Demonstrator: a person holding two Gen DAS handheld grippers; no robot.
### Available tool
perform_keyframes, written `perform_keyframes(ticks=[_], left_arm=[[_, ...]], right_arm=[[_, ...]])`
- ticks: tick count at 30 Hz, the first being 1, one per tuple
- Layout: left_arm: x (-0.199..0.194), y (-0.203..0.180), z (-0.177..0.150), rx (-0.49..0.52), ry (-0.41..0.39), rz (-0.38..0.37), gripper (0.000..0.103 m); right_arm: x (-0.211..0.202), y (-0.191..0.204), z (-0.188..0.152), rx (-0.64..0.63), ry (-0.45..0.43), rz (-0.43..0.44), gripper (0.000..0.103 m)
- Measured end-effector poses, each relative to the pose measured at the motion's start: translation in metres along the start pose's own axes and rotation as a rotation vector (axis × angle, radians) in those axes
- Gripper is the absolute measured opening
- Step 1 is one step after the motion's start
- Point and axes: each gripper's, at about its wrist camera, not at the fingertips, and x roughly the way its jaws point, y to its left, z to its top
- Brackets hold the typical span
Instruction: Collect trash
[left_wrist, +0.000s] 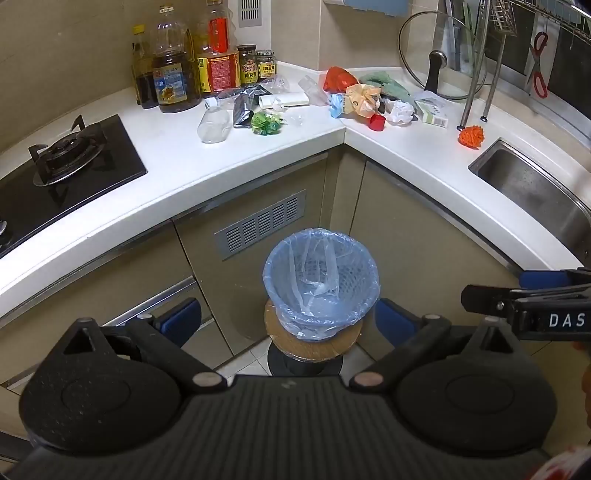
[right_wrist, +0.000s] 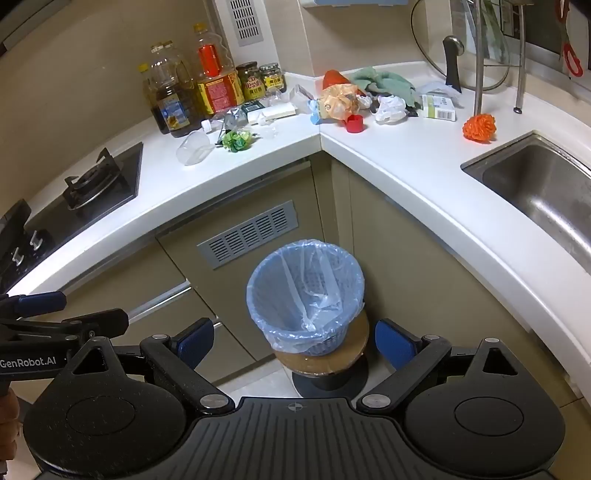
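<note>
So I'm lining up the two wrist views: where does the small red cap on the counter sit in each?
Left wrist: red cap upper centre-right, right of the counter's inner corner.
Right wrist: red cap upper centre, same spot.
Shared landmark: crumpled white paper just right of it.

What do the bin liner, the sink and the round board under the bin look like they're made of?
Bin liner: thin, pale blue see-through plastic film; it wrinkles, and the basket's mesh shows through it.
Sink: probably stainless steel, brushed grey with soft reflections.
Round board: looks like wood or bamboo, matte tan, though the grain is too blurred to confirm.
</note>
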Motion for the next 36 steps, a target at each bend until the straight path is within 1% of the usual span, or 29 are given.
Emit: perform_keyframes(ticks=[36], left_arm=[[-0.0001,0.0000,0.0000,-0.001,-0.004,-0.001,0.100]], right_arm=[[-0.0030,-0.0012,-0.0004,-0.003,-0.005,0.002,0.094]])
